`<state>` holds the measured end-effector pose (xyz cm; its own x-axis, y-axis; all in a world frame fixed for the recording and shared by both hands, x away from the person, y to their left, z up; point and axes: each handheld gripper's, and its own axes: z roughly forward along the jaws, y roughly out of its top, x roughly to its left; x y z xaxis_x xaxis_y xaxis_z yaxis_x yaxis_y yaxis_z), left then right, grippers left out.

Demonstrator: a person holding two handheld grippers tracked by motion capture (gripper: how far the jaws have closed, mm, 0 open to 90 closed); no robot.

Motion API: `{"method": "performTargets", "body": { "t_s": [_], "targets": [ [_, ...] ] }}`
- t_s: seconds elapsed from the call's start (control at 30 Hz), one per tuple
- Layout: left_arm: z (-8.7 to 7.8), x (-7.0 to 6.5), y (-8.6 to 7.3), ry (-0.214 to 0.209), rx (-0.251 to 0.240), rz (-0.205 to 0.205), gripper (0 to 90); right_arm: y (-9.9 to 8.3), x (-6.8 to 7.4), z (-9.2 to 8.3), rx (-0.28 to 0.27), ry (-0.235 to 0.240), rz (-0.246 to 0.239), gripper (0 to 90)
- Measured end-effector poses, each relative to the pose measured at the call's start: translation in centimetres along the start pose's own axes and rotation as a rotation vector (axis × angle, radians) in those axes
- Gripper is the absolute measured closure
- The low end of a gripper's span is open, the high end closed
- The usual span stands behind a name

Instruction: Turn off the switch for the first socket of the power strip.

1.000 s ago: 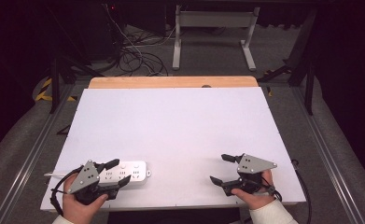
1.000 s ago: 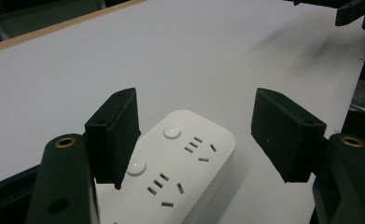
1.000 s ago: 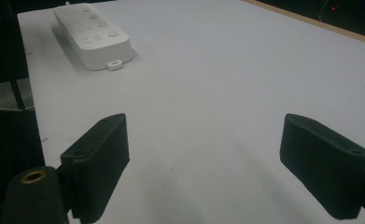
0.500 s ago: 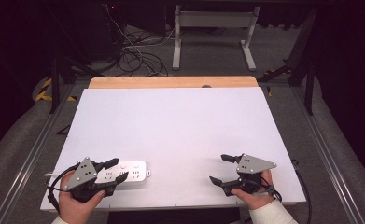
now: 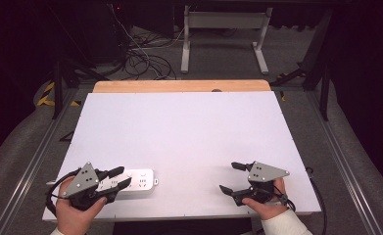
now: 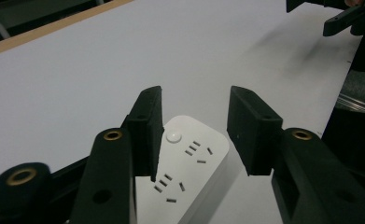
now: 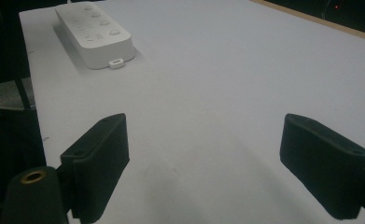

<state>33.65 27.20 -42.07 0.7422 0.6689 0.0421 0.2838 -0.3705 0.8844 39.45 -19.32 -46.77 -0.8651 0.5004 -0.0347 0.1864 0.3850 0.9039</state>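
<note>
A white power strip (image 5: 139,180) lies flat near the front left of the white table (image 5: 189,127). My left gripper (image 5: 122,177) reaches over its left end, held in a hand. In the left gripper view the strip (image 6: 189,163) lies between the two black pads of my left gripper (image 6: 195,95); the jaws have just been closing, and a gap still shows beside the right pad. My right gripper (image 5: 228,176) rests open at the front right, nothing between its fingers. From my right gripper (image 7: 203,135) the strip (image 7: 96,30) shows far off at the upper left.
A wooden strip (image 5: 179,86) edges the table's far side. Beyond it, cables (image 5: 145,58) lie on the floor beside a grey frame (image 5: 223,29). Metal rails (image 5: 42,152) run along both sides. The right gripper (image 6: 343,18) shows at the top right of the left gripper view.
My left gripper's jaws have narrowed around the power strip's end, and the left hand has shifted slightly left. The right gripper and the strip have stayed in place.
</note>
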Motion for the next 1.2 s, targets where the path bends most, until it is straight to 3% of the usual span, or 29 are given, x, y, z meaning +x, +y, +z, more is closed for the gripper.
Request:
{"method": "performTargets", "body": {
  "t_s": [0.1,0.2,0.43,0.93,1.1,1.2],
  "targets": [
    [-0.4,0.3,0.3,-0.007,0.021,-0.007,66.8,0.0,0.0,0.0,0.001,0.000,0.000,15.9],
    [-0.7,0.7,0.5,-0.010,0.032,-0.011,78.6,0.0,0.0,0.1,0.005,0.001,0.000,15.9],
    [-1.5,1.4,1.0,-0.020,0.074,-0.022,89.7,0.0,0.0,0.1,0.004,0.002,0.001,15.9],
    [-2.2,2.4,1.3,-0.002,0.128,-0.045,90.0,0.0,0.0,0.1,0.004,0.002,-0.002,15.9],
    [-2.3,2.5,1.4,-0.010,0.160,-0.042,90.0,0.0,0.0,0.1,0.005,0.003,-0.002,15.9],
    [-2.5,2.8,1.6,-0.008,0.204,-0.049,90.0,-0.1,0.0,0.1,0.007,0.004,-0.003,15.9]
  ]
}}
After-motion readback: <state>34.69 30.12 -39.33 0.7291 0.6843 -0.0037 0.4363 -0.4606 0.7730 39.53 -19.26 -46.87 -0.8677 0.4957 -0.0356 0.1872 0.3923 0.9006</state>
